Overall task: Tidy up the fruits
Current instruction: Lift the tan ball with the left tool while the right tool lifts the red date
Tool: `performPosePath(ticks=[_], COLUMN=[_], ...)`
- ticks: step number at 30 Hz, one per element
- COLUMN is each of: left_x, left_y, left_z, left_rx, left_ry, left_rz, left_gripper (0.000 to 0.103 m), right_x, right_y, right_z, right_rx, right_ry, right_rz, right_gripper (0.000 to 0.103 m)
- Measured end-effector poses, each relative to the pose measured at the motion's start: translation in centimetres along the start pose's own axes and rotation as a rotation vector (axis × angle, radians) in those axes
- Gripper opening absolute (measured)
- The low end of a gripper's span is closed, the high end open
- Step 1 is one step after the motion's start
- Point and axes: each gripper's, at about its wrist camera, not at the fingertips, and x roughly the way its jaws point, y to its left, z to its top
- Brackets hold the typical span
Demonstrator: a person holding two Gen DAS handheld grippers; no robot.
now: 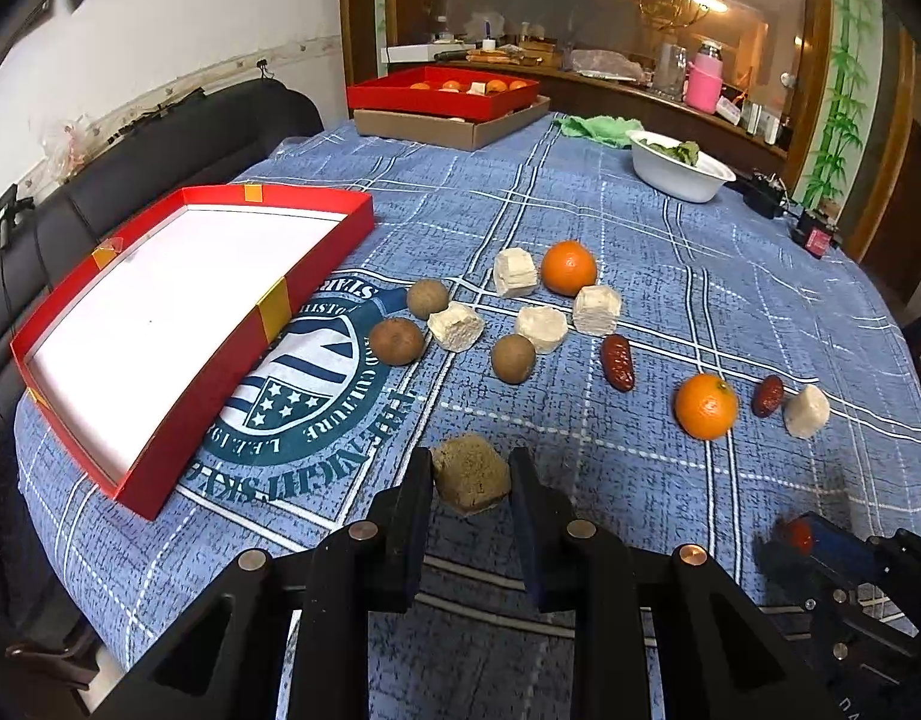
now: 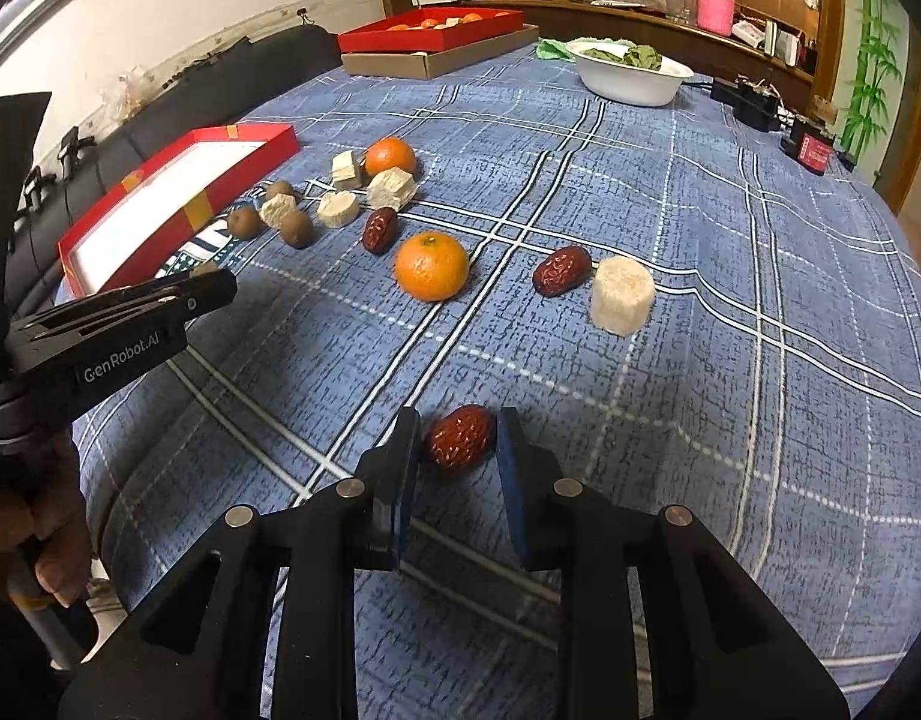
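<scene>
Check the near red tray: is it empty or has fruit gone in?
Empty. The red tray shows only its bare white floor; the fruit lies outside on the cloth.

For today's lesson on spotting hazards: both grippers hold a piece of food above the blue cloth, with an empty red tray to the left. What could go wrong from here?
1. The brown lump sits at the very tips of the left gripper; it may slip out.
2. The red date in the right gripper is small and rounded, so it could roll free.
3. The red tray overhangs the table edge; a nudge might tip it.
</scene>
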Motion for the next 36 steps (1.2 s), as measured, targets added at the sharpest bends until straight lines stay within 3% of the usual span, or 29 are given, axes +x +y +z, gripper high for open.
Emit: performPosePath(ticks=[9, 36], left_x=[-1.6, -3.4], left_y=[0.6, 1.7], left_z=[-0.4, -0.7], left_rx=[-0.012, -0.038], left_ry=[-0.033, -0.062], left_rz=[-0.008, 0.001], left_gripper=[0.025, 0.024], right_x=[-1.8, -3.6], right_y=[1.1, 1.9], right_z=[0.2, 0.4], right_rx=[-0.024, -0.034], right_ry=[-0.041, -0.102], right_rz=[-0.036, -0.023], right_gripper=[0.024, 0.025])
